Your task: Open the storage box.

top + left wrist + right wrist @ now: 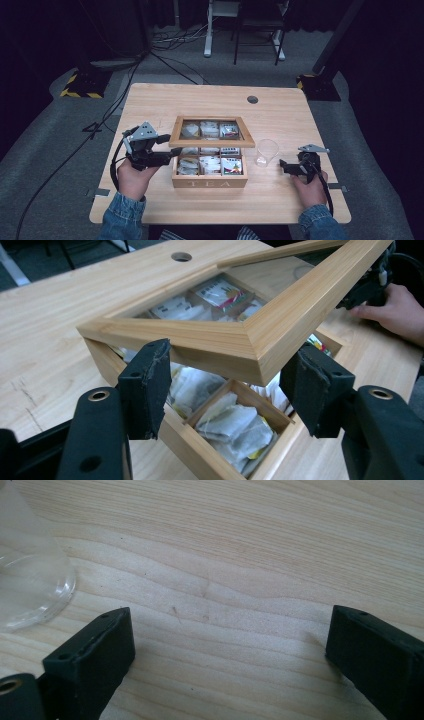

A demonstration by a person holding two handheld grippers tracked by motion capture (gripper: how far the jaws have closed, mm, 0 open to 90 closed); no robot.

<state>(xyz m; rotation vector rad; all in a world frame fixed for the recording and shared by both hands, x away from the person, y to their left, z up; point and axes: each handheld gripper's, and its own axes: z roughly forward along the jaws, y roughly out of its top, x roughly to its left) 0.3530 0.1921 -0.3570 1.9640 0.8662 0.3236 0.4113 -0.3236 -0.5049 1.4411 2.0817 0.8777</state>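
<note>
A wooden tea box marked TEA stands mid-table, its compartments holding tea bags. Its glass-paned lid is raised partway and tilted. My left gripper is at the box's left front corner. In the left gripper view the jaws of my left gripper stand open, with the lid's corner just above and between them; I cannot tell whether it rests on them. Beside a clear cup, my right gripper is low over the bare table, and its jaws are open and hold nothing.
The clear cup stands between the box and my right gripper. The wooden table has a cable hole at the back right. Beyond the table lie floor cables and a chair.
</note>
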